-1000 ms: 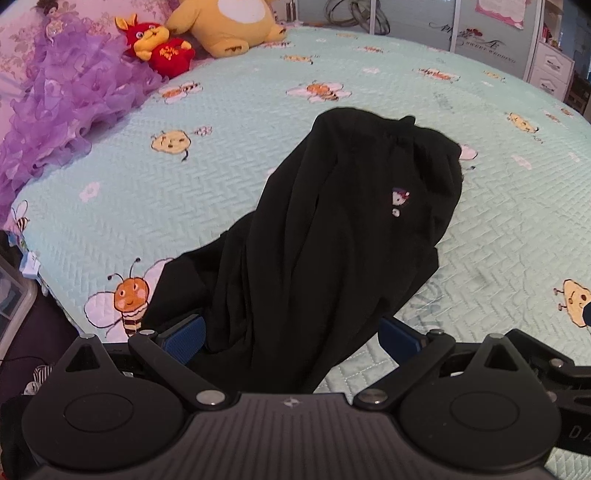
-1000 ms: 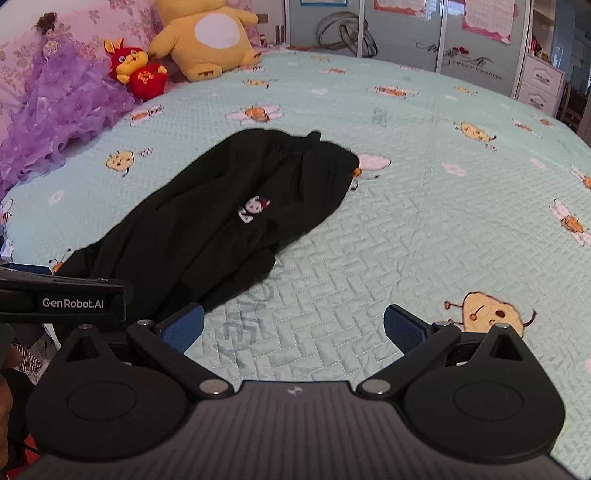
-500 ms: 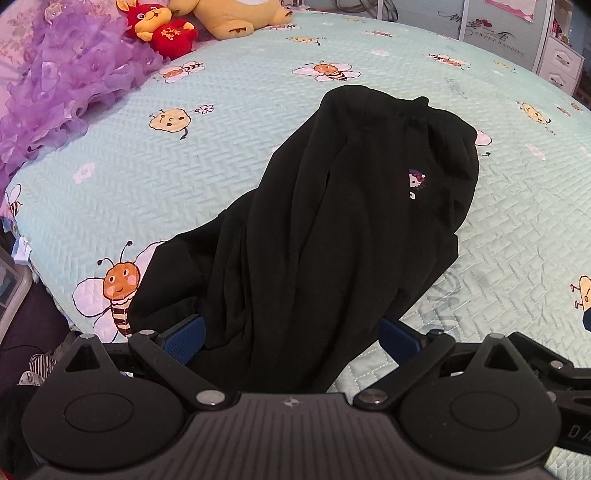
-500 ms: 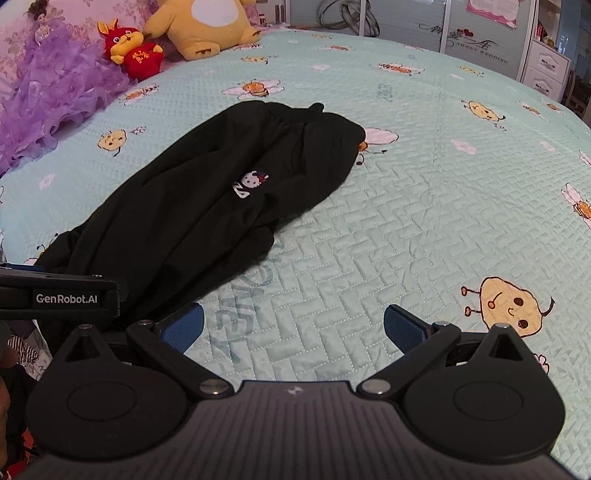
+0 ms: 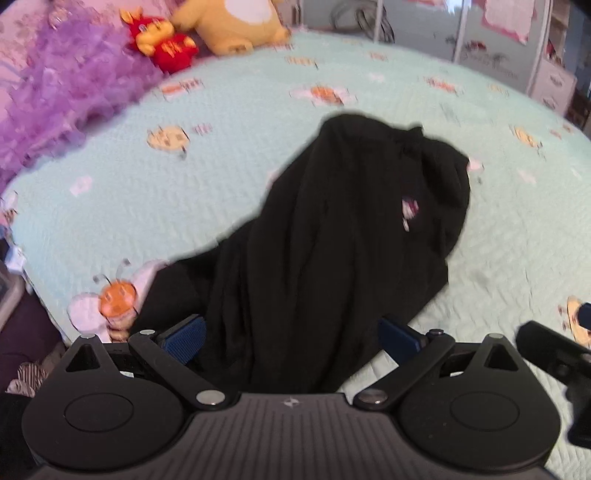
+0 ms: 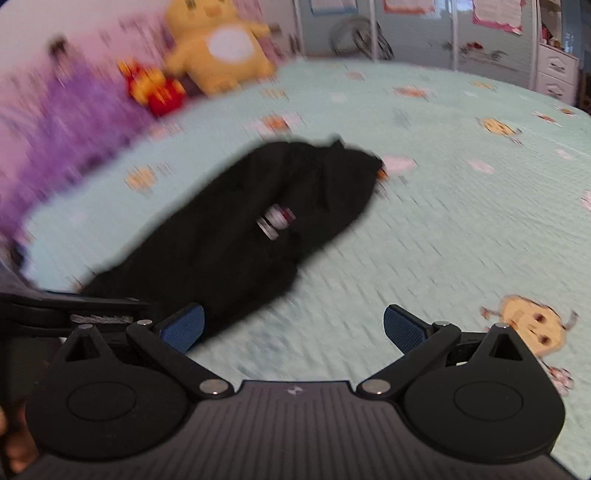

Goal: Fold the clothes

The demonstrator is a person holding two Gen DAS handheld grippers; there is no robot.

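Observation:
A black garment [image 5: 332, 240] with a small white logo [image 5: 409, 210] lies lengthwise on the teal bee-print quilt [image 5: 184, 206]. Its near end drapes toward the bed's edge. My left gripper [image 5: 291, 334] is open, and the garment's near end lies between its blue pads [image 5: 184, 334] without being clamped. My right gripper [image 6: 293, 326] is open over bare quilt, just right of the garment [image 6: 240, 236]. The left gripper's body [image 6: 74, 310] shows at the right wrist view's left edge. Both views are motion-blurred.
A yellow plush [image 5: 229, 22], a red plush [image 5: 166, 46] and a purple frilly doll dress [image 5: 55, 96] sit at the bed's far left. Wardrobe doors [image 6: 424, 33] and a white drawer unit [image 6: 557, 74] stand behind. The bed's edge [image 5: 40, 299] drops off at the near left.
Both cameras dipped toward the garment half a second ago and have since pulled back and tilted up. Both grippers stayed open and the garment has not moved.

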